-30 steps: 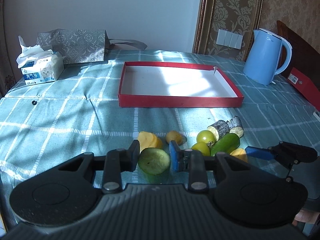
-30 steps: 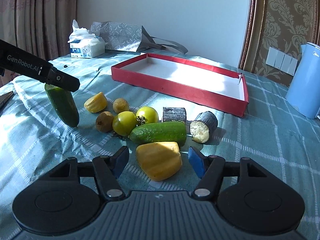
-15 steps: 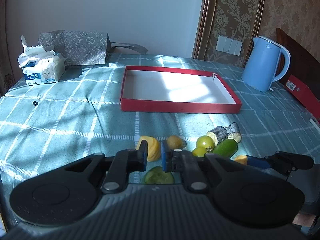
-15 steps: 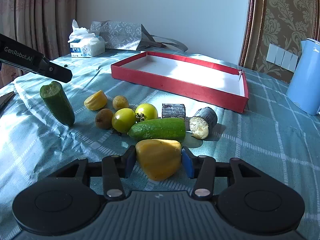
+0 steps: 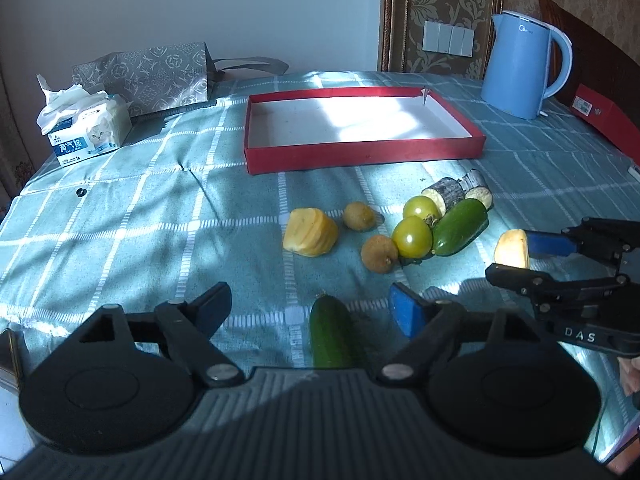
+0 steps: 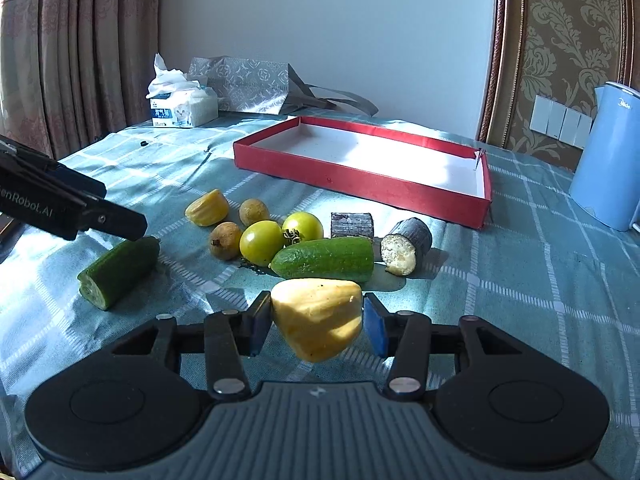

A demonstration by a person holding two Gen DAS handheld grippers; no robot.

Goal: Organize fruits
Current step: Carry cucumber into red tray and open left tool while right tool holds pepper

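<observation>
Right claw [image 6: 316, 326] is clamped on the yellow wedge-shaped fruit piece [image 6: 318, 316], lower centre, presumably for the red cardboard tray [image 6: 360, 184]. Left claw [image 5: 310, 310], jaws just opened, straddles the cut green cucumber half [image 5: 334, 334] lying on the tabletop [image 5: 120, 220].

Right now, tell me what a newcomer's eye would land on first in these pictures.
The red tray stands out first, lit white inside, at the far middle of the checked cloth. Nearer lies a cluster of produce around two green tomatoes. Closest, the right hand-held gripper is clamped on a yellow fruit piece, while the left hand-held gripper stands open over a cut cucumber piece lying on the cloth.
</observation>
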